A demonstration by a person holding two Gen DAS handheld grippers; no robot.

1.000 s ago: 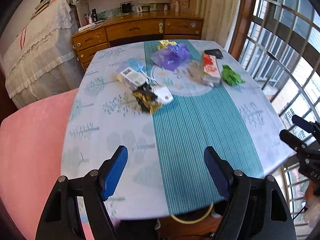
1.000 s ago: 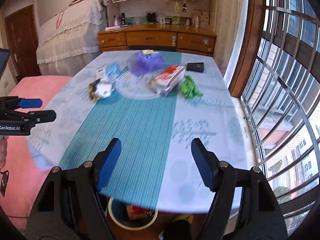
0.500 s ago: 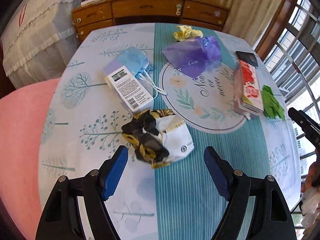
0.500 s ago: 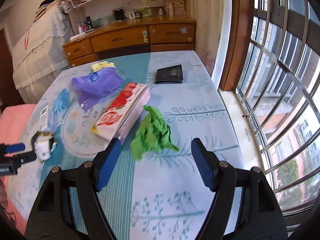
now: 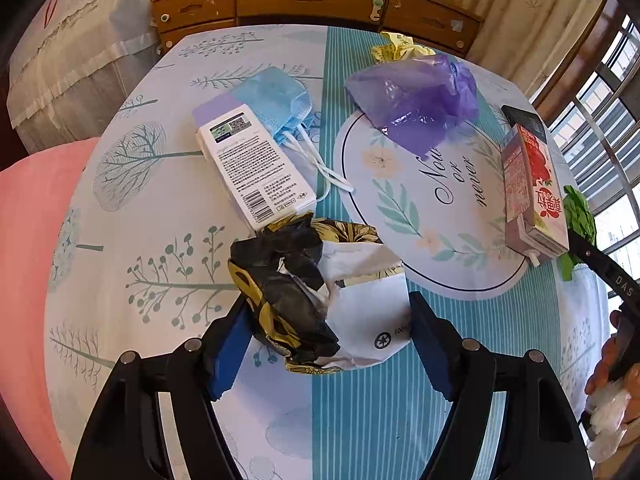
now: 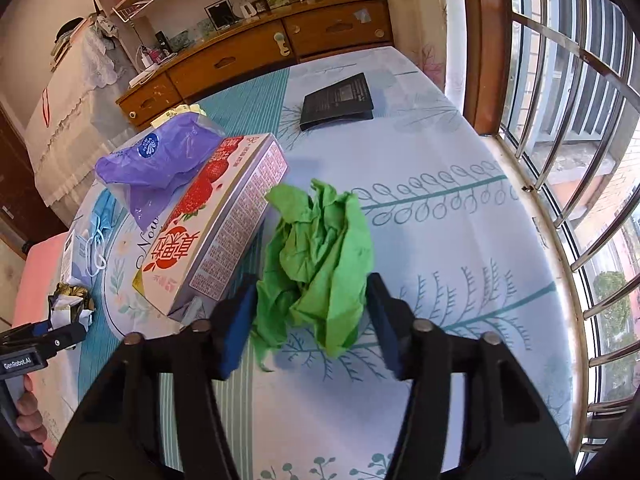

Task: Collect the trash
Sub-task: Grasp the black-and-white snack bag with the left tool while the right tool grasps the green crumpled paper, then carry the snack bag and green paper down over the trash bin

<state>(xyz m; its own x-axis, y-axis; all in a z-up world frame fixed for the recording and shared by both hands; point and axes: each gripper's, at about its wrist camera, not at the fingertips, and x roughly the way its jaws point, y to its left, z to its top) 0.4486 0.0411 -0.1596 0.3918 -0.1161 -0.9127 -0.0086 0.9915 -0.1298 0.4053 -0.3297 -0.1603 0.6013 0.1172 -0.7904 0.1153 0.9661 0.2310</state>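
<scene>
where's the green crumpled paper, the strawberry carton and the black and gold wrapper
green crumpled paper (image 6: 320,256), right wrist view, middle of the wad
strawberry carton (image 6: 208,224), right wrist view, its printed top face
black and gold wrapper (image 5: 288,292), left wrist view, its dark crumpled part

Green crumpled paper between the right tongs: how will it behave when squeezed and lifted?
The green paper wad is loosely crumpled, so it will probably compress a lot before the right tongs get firm contact. It looks light for its bulk and should lift easily. A loose flap at its lower left may dangle or drag across the tablecloth.
</scene>
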